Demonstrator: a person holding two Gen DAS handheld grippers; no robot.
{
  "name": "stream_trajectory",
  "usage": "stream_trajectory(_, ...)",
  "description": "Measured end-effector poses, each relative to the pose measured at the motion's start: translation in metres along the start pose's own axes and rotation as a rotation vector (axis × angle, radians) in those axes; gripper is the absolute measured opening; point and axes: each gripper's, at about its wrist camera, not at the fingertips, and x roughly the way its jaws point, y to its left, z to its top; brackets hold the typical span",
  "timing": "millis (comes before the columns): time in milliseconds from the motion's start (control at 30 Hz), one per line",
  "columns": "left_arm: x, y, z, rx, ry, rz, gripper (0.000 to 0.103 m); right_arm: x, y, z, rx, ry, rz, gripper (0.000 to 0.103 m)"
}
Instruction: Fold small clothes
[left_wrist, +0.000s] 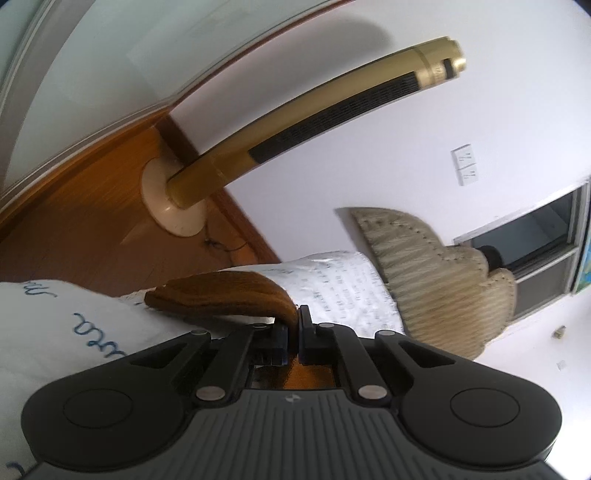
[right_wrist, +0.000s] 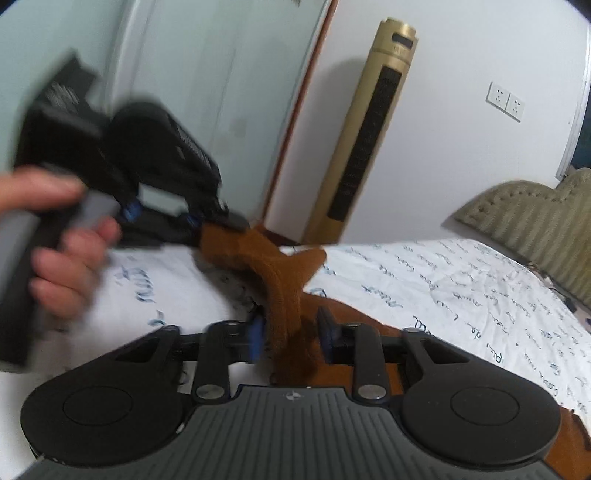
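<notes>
A small brown knitted garment (left_wrist: 225, 295) lies over a bed with a white sheet printed with blue handwriting (left_wrist: 343, 284). My left gripper (left_wrist: 293, 332) is shut on an edge of the garment. In the right wrist view the left gripper (right_wrist: 221, 221) holds one end of the garment (right_wrist: 284, 273) lifted above the sheet (right_wrist: 443, 280). My right gripper (right_wrist: 290, 336) stands open with the hanging brown cloth between its fingers, which do not press it.
A tall gold tower fan (right_wrist: 369, 133) stands by the white wall. A beige padded headboard (right_wrist: 532, 218) is at the right, beside wall sockets (right_wrist: 506, 101). A door with a brown frame (right_wrist: 303, 110) is behind. A wooden floor (left_wrist: 92, 221) shows beside the bed.
</notes>
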Motion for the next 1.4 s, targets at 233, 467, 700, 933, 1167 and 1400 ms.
stream_trajectory(233,-0.016,-0.062,-0.008,0.125,-0.03,-0.094,0.005,-0.015,-0.011,-0.003,0.039,-0.059,-0.019,0.007)
stream_trajectory(467,-0.013,-0.161,-0.053,0.294,0.043,-0.223,0.005,-0.062,-0.053,-0.023,0.181,-0.129,-0.085,0.007)
stream_trajectory(700,0.015,-0.266,-0.169,0.501,0.211,-0.356,0.005,-0.123,-0.121,-0.081,0.41,-0.166,-0.168,0.007)
stream_trajectory(933,0.067,-0.335,-0.319,0.721,0.446,-0.387,0.005,-0.165,-0.188,-0.166,0.707,-0.182,-0.175,0.007)
stream_trajectory(1167,0.098,-0.343,-0.431,1.009,0.608,-0.325,0.005,-0.203,-0.23,-0.263,1.026,-0.06,-0.073,0.034)
stream_trajectory(1400,0.075,-0.337,-0.479,1.271,0.629,-0.322,0.005,-0.28,-0.254,-0.318,1.03,-0.004,-0.104,0.037)
